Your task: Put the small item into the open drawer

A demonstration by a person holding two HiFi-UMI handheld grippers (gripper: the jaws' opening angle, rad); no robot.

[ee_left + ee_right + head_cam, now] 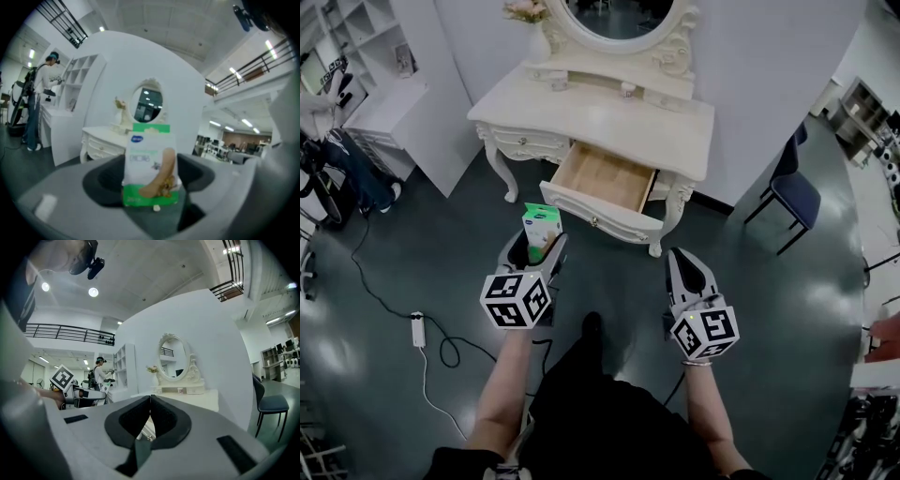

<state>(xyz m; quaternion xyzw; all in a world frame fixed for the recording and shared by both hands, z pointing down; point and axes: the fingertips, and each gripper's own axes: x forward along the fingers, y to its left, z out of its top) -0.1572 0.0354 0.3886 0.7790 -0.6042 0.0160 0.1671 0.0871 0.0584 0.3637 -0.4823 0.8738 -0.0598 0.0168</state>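
Observation:
A small white and green packet (pixel 542 229) stands upright in my left gripper (pixel 536 251), which is shut on it; in the left gripper view the packet (pixel 150 164) fills the space between the jaws. The gripper hangs just short of the cream dressing table's open wooden drawer (pixel 604 178), to its lower left. My right gripper (pixel 685 269) is shut with nothing in it, below the drawer's right corner; in its own view the jaws (pixel 150 401) meet at the tips.
The dressing table (pixel 609 117) with an oval mirror (pixel 619 21) stands against a white wall. A blue chair (pixel 793 192) is to the right. A power strip (pixel 418 328) and cable lie on the dark floor at left. A person (pixel 40 101) stands by white shelves.

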